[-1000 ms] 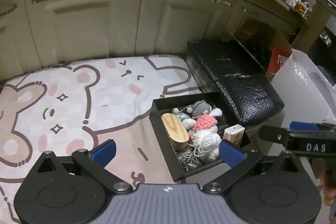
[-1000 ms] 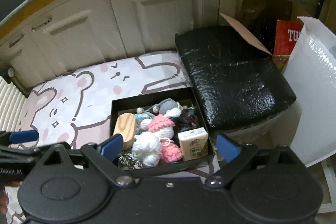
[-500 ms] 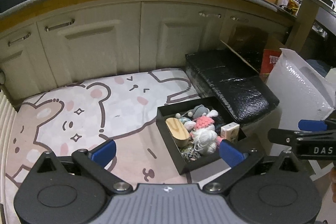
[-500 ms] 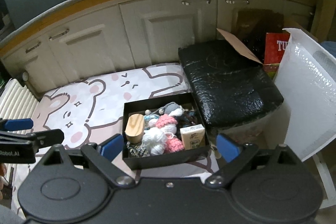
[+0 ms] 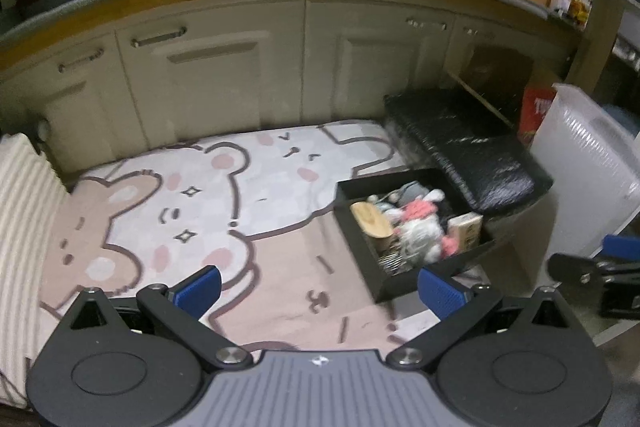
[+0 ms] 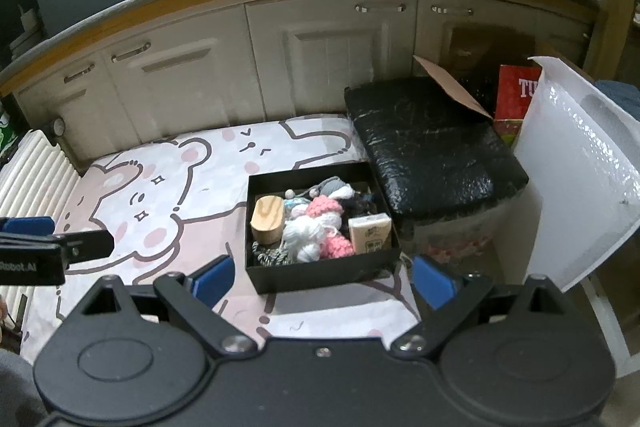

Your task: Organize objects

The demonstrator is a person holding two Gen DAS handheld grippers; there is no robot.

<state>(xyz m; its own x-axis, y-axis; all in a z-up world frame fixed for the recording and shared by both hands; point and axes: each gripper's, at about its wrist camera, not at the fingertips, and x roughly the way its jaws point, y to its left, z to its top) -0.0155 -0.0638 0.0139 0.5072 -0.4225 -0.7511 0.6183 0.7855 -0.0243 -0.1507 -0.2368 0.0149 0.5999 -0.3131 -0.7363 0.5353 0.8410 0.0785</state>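
Observation:
A black open box (image 6: 320, 273) sits on the bear-print mat (image 6: 168, 187), also in the left wrist view (image 5: 404, 285). It holds a wooden oval case (image 6: 267, 218), white yarn (image 6: 304, 237), pink knitted pieces (image 6: 325, 207), a grey knitted toy (image 6: 332, 185) and a small tan carton (image 6: 370, 233). My left gripper (image 5: 320, 287) is open and empty, high above the mat left of the box. My right gripper (image 6: 324, 277) is open and empty, high above the box's near side. Each gripper shows at the other view's edge.
A black wrapped bin (image 6: 432, 147) stands right of the box, with a cardboard flap (image 6: 452, 87) and a red carton (image 6: 516, 95) behind it. White bubble wrap (image 6: 576, 163) leans at far right. Cream cabinets (image 6: 320, 59) run along the back. A ribbed cushion (image 5: 20, 227) lies left.
Both grippers have risen and pulled back from the box, so it looks smaller and more floor and counter show. Both stay open and empty.

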